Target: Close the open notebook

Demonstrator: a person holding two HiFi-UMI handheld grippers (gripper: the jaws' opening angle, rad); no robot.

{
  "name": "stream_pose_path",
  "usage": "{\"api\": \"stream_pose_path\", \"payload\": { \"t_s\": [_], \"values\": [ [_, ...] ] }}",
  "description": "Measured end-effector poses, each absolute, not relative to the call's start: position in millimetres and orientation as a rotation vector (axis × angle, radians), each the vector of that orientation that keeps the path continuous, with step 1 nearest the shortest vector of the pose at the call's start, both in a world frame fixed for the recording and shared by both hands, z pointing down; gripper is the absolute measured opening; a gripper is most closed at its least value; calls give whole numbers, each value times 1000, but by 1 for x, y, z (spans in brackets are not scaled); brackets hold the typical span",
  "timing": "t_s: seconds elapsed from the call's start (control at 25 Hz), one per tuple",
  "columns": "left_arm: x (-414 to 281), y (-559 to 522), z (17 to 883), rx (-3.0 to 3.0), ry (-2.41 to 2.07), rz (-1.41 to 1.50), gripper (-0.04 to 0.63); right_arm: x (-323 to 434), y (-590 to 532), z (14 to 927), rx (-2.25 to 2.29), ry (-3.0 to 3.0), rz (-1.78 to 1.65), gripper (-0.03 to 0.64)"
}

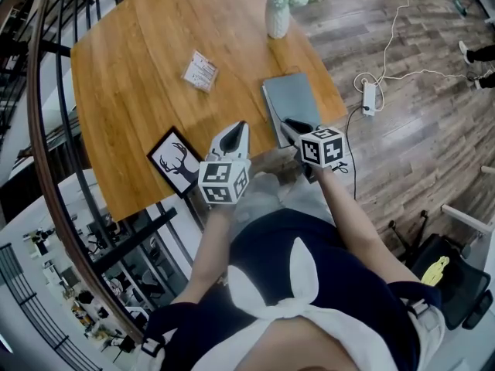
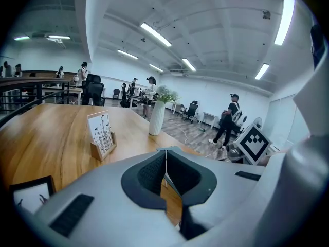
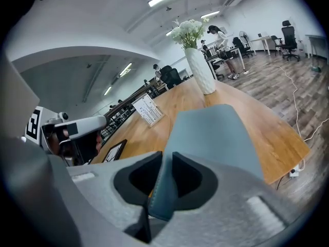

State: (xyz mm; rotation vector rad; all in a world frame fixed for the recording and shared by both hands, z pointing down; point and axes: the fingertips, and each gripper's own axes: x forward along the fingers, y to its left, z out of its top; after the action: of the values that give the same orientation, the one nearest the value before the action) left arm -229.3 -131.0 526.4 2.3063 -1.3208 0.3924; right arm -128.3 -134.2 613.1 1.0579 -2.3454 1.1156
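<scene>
A grey-blue notebook [image 1: 290, 99] lies near the table's right front corner. In the right gripper view its cover [image 3: 216, 138] runs from the jaws out over the table, and the near edge is a little raised. The pages are hidden beneath it. My right gripper [image 1: 292, 124] [image 3: 167, 161] is shut on that near edge, with the cover pinched between both pads. Just left of the notebook, my left gripper [image 1: 238, 130] [image 2: 165, 156] hovers over the wood, its pads touching and holding nothing.
A white vase with flowers [image 1: 277, 18] stands beyond the notebook at the far edge. A card stand [image 1: 199, 70] sits mid-table. A framed deer picture [image 1: 176, 161] lies at the front left edge. A railing [image 1: 46, 130] runs along the left, and a power strip [image 1: 370, 97] lies on the floor at right.
</scene>
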Motion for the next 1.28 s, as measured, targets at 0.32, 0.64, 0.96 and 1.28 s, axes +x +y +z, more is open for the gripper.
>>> {"api": "stream_pose_path", "payload": {
  "t_s": [0.32, 0.64, 0.96, 1.28],
  "values": [
    [-232, -131, 533, 2333, -1270, 406, 23, -136, -131, 631, 1088, -2295, 1061, 63],
    [-232, -130, 534, 2362, -1221, 419, 23, -144, -128, 645, 1115, -2218, 940, 69],
    [-232, -127, 531, 2380, -1204, 416, 23, -153, -125, 648, 1141, -2157, 815, 80],
    [-232, -121, 523, 2381, -1226, 406, 23, -159, -119, 641, 1047, -2216, 958, 186]
  ]
}}
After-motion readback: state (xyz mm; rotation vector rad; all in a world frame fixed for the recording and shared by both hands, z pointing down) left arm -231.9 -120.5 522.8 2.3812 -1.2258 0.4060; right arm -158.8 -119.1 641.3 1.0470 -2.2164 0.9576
